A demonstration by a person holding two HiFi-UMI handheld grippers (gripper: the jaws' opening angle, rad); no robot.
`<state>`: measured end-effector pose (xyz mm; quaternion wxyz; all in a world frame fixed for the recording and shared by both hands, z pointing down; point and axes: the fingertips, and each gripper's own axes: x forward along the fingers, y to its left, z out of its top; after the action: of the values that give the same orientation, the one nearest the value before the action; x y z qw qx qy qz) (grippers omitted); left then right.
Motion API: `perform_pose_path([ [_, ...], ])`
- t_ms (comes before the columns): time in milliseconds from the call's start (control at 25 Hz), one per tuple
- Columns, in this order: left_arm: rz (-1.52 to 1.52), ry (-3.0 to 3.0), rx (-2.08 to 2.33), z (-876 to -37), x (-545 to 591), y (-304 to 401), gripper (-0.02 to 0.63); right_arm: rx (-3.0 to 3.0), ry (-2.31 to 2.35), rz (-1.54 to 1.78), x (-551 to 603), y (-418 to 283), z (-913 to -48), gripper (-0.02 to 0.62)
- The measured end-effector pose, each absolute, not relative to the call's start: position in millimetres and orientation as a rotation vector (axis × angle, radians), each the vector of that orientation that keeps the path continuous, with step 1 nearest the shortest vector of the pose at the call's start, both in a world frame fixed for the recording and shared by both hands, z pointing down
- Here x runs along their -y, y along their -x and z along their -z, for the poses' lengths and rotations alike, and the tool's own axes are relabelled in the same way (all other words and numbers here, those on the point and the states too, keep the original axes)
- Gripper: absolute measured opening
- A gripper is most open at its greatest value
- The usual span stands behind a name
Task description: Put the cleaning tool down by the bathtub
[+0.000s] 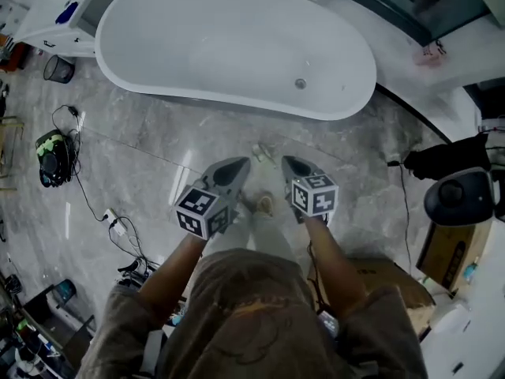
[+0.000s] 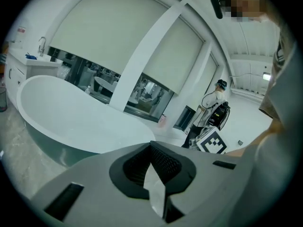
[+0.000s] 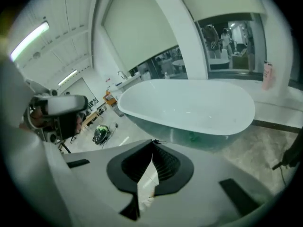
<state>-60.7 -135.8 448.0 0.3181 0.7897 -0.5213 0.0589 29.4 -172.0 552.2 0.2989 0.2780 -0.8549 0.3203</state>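
Both left gripper (image 1: 235, 166) and right gripper (image 1: 292, 166) are pinched shut, empty. Small pale thing (image 1: 261, 151), maybe the cleaning tool, sits just ahead between them, bathtub (image 1: 197, 54) beyond.

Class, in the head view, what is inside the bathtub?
Only a round drain shows on the bare white bottom of the bathtub; no tool lies inside. What lies under it is covered.

The grey stone floor (image 1: 237, 144) has a big white bathtub (image 1: 237, 46) along its far edge. A black basket (image 1: 58, 69) and cords (image 1: 118, 227) sit near its left edge.
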Motion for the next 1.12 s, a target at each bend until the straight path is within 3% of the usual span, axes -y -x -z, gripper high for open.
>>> perform_pose_path([
  [600,-0.204,-2.229,1.281,-352.9,122.7,33.6,0.002,2.629,-0.617,-0.834,136.8,-37.2,-378.1,0.005],
  [1120,-0.178,-2.421,1.316,-298.6,101.4,26.8,0.002,2.929,-0.436,-0.538,95.4,-27.6,-279.0,0.003],
])
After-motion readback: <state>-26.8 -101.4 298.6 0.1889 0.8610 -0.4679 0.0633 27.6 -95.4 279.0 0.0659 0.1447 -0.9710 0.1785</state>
